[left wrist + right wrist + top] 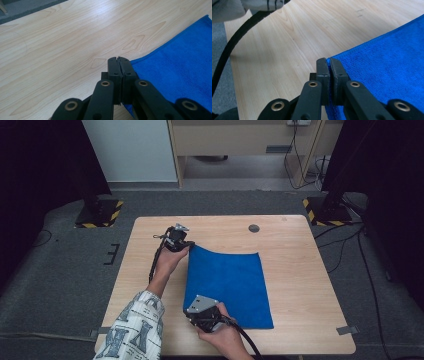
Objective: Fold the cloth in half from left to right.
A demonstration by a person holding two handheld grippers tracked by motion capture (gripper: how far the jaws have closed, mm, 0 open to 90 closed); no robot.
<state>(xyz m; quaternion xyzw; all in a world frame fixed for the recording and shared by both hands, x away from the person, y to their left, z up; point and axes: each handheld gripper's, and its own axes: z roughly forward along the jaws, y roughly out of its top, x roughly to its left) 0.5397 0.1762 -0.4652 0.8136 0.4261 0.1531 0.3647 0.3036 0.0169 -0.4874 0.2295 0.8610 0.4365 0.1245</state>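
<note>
Blue cloth (227, 287) lay flat on the worktop (295, 270), a bit right of centre, long side running away from the person. Both tongs were on its left edge: left tongs (189, 246) at the far-left corner, right tongs (192, 316) at the near-left corner.

In the left gripper view the left tongs (117, 60) were clenched, jaws pressed together w/ the cloth's (180, 67) corner pinched between them; blue showed under the jaws too. In the right gripper view same story: right tongs (329, 61) clamped on the cloth (387, 72) edge, fabric caught in the slit between the jaws.

Why two corners on one side: prob. so the whole left edge comes up as one straight line and can be carried over to the right edge w/o bunching, i.e. a fold in half. The far-left corner looked slightly raised off the wood in the high view, near one hard to tell. Rest of the cloth was flat and smooth, so its weight should anchor it during the fold. Grip right at the tips keeps the corners visible for lining up.
</note>
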